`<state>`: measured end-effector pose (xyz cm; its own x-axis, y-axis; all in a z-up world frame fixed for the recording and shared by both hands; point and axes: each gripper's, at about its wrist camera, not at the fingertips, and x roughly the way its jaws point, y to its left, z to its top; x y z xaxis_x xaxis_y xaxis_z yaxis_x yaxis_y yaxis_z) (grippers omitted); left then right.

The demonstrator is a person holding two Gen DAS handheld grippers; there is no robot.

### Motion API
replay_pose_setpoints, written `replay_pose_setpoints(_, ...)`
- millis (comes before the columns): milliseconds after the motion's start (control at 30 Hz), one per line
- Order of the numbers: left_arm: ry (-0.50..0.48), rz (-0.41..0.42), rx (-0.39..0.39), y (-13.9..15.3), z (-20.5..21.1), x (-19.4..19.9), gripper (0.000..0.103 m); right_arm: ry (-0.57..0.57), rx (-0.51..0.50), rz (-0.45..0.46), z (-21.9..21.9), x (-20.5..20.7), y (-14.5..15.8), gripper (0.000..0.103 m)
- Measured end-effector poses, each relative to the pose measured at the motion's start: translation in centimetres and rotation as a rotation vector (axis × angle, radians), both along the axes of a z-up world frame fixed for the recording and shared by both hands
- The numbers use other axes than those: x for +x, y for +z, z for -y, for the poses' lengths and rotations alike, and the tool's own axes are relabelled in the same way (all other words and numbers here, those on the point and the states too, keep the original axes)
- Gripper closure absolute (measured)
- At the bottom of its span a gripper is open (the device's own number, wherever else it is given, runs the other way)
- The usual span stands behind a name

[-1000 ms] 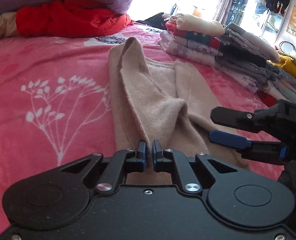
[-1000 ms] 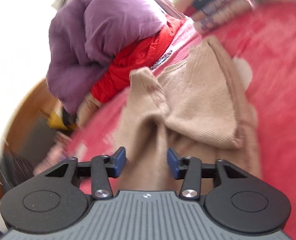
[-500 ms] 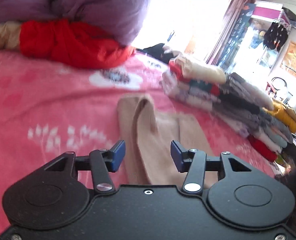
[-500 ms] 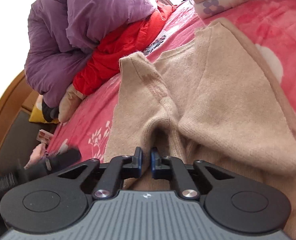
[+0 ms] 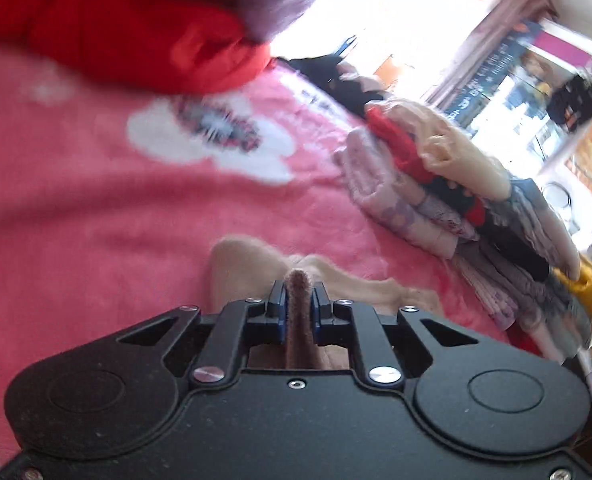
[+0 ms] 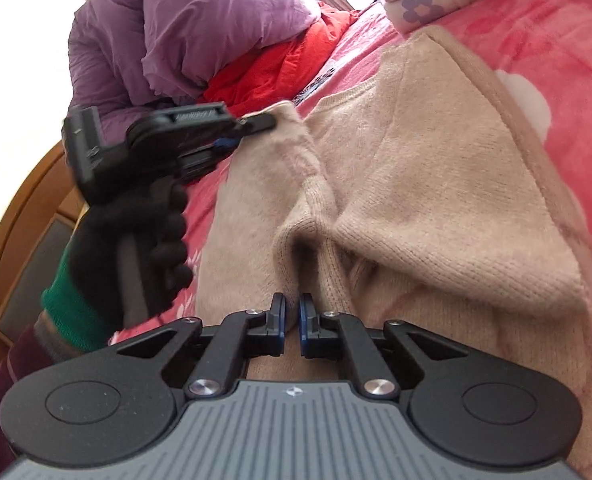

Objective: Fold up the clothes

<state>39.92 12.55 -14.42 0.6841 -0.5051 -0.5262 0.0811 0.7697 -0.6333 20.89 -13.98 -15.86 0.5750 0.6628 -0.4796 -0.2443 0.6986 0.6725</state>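
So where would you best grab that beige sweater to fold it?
At its edges: the beige sweater lies flat on the pink blanket, so come in low from its near end. The left gripper is closing on a raised fold; the right gripper pinches the near edge.

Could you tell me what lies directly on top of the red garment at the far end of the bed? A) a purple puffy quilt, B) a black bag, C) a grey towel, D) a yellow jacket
A: in the right wrist view the purple puffy quilt is heaped on the red garment.

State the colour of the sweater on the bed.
Beige, a plain fuzzy knit; the sweater shows best in the right wrist view.
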Motion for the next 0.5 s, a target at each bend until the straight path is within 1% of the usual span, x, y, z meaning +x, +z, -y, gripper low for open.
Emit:
replay_pose_setpoints(67, 0.004, -0.037, -0.077, -1.2, -0.7, 0.4, 0.089, 0.004, -0.012, 0.006, -0.1, 0.1, -0.3, 0.099)
replay_pose_setpoints(100, 0.002, -0.045, -0.097, -1.4, -0.9, 0.5, 0.089, 0.004, -0.015, 0.008, -0.2, 0.1, -0.4, 0.1)
replay_pose_setpoints(200, -0.001, -0.037, -0.074, -1.0, -0.7, 0.1, 0.087, 0.006, -0.036, 0.021, -0.5, -0.1, -0.3, 0.1)
replay_pose_setpoints(267, -0.005, -0.011, -0.054, -0.5, -0.5, -0.1, 0.086, 0.007, -0.061, 0.037, -0.9, -0.4, 0.0, 0.1)
replay_pose_setpoints(300, -0.008, 0.017, -0.035, 0.1, -0.4, -0.4, 0.084, 0.006, -0.075, 0.046, -1.0, -0.5, 0.2, 0.1)
replay_pose_setpoints(333, -0.006, 0.054, 0.002, 0.9, -0.3, -0.8, 0.077, 0.006, -0.089, 0.054, -1.2, -0.6, 0.3, 0.1)
replay_pose_setpoints(400, 0.012, 0.13, 0.1, 2.7, 0.1, -1.7, 0.069, 0.007, -0.115, 0.068, -1.3, -1.0, 0.6, 0.1)
replay_pose_setpoints(467, 0.03, 0.197, 0.177, 4.5, 0.1, -2.8, 0.068, 0.008, -0.135, 0.079, -1.3, -1.4, 0.9, 0.1)
replay_pose_setpoints(500, 0.021, 0.234, 0.188, 5.3, 0.1, -3.4, 0.068, 0.009, -0.145, 0.084, -1.3, -1.6, 1.0, 0.1)
